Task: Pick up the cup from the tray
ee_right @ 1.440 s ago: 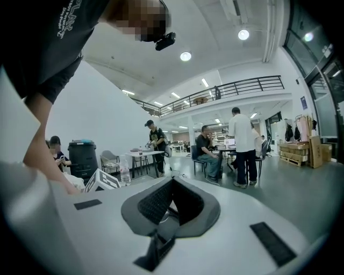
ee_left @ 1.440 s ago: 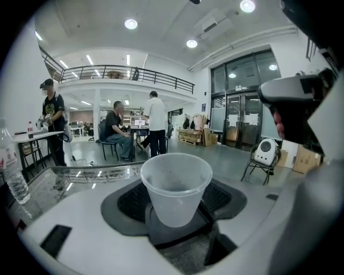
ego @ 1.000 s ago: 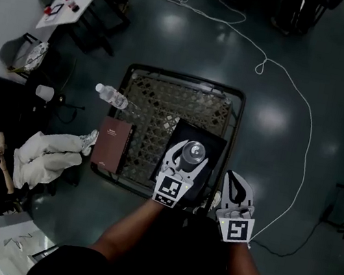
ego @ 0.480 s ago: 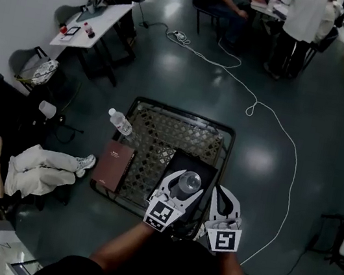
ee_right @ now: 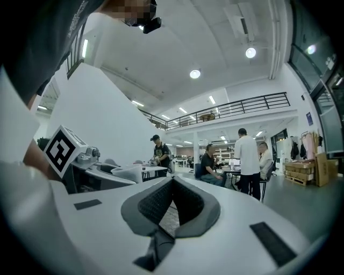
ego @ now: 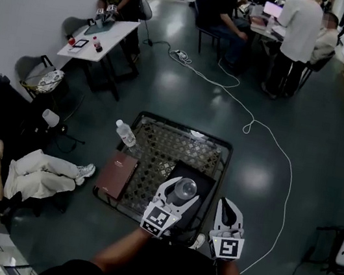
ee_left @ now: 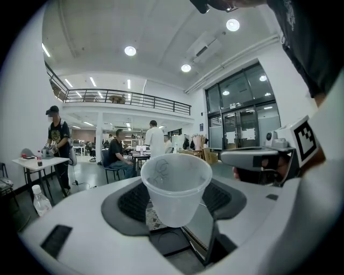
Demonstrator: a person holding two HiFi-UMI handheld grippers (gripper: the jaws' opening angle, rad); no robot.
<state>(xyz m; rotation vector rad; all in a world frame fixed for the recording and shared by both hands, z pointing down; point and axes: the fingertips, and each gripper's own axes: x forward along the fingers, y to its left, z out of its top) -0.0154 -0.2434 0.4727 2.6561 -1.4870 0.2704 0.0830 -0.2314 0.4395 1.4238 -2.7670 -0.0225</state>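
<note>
The cup has risen above the tray, pinched in the left tool; right tool pressed together.

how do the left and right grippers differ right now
The left gripper's jaws stand wide apart; the right gripper's jaws meet at the tips. The left gripper grips a clear plastic cup upright between its pads; the right gripper holds nothing. Both are white and point forward, side by side.
</note>
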